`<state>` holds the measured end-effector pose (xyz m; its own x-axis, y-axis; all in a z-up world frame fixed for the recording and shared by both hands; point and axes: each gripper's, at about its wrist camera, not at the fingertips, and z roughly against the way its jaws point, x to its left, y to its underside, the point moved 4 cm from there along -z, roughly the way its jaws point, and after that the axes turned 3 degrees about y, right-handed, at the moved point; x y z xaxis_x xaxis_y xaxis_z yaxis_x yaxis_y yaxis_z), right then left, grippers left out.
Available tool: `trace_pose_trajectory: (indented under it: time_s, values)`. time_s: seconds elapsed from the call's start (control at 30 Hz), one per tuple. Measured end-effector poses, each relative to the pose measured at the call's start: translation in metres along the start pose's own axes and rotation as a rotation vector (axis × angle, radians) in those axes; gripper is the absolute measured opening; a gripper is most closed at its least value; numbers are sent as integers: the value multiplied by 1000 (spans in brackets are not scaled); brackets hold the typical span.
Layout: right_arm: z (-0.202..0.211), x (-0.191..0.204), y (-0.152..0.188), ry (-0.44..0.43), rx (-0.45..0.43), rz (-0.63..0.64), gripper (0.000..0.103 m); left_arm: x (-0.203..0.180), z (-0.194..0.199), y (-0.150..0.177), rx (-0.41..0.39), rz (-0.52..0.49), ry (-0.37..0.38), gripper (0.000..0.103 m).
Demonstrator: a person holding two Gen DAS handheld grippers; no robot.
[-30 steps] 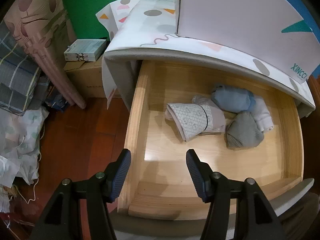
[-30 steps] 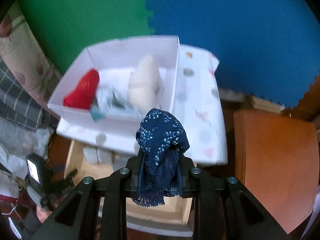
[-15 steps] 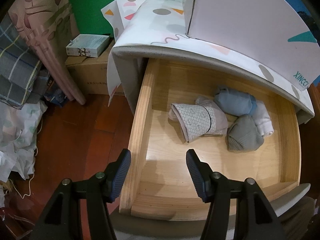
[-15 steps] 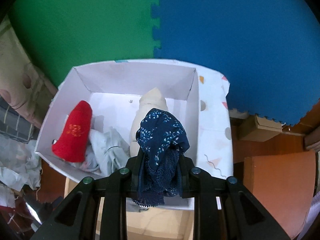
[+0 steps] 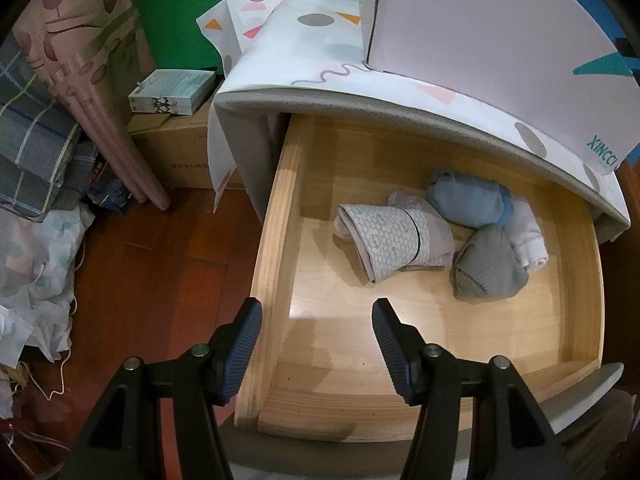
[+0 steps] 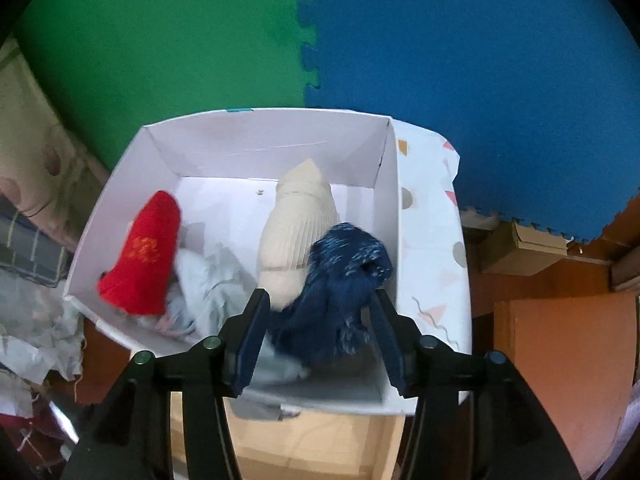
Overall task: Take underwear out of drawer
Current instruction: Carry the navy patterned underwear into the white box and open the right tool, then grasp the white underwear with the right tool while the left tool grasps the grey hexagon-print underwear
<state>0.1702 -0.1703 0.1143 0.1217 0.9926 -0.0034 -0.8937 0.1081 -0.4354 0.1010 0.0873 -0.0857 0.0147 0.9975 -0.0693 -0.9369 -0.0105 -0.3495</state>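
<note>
The wooden drawer (image 5: pixel 280 216) stands pulled out under the cloth-covered cabinet top. In it lie rolled pieces of underwear: a patterned white one (image 5: pixel 394 240), a light blue one (image 5: pixel 466 202), a grey one (image 5: pixel 488 270) and a white one (image 5: pixel 528 236). My left gripper (image 5: pixel 316 352) hangs open over the drawer's front left corner, holding nothing. My right gripper (image 6: pixel 320 340) is above the white box (image 6: pixel 384 168); its jaws are opening. The dark blue patterned underwear (image 6: pixel 340 288), blurred, is dropping out from between them into the box.
In the box lie a red roll (image 6: pixel 144 256), a cream roll (image 6: pixel 298 228) and pale crumpled cloth (image 6: pixel 212 284). Green and blue foam mats line the wall. Cardboard boxes (image 5: pixel 180 148), a curtain (image 5: pixel 80 80) and piled fabric (image 5: pixel 36 240) stand left of the cabinet.
My right gripper moved over the white box with the blue underwear, then its jaws parted and the underwear slipped down out of them. My left gripper stayed over the drawer, still open.
</note>
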Motion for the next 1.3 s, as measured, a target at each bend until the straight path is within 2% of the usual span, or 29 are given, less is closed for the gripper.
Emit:
trace_pose_trajectory:
  time_s: [0.13, 0.3, 0.43, 0.63, 0.77, 0.97, 1.13, 1.3]
  values:
    - [26, 1, 33, -47, -1, 16, 49, -2, 2, 1, -9, -10, -7, 59]
    - [26, 5, 86, -88, 28, 35, 49, -3, 3, 1, -10, -24, -24, 59]
    - [-6, 10, 132, -96, 101, 31, 49, -5, 4, 1, -12, -40, -26, 59]
    - [-62, 13, 169, -105, 174, -21, 49, -14, 6, -3, -7, -99, 39, 59]
    - [-89, 15, 174, -110, 183, -48, 49, -19, 6, -13, -25, -156, 25, 59]
    - [-122, 16, 174, -89, 152, -91, 49, -25, 2, -28, -67, -268, -28, 59]
    - [-144, 19, 172, -66, 150, -104, 49, -25, -9, -33, -51, -295, -11, 59]
    - [-155, 27, 168, -33, 160, -58, 49, -25, -20, -36, -32, -321, 0, 59]
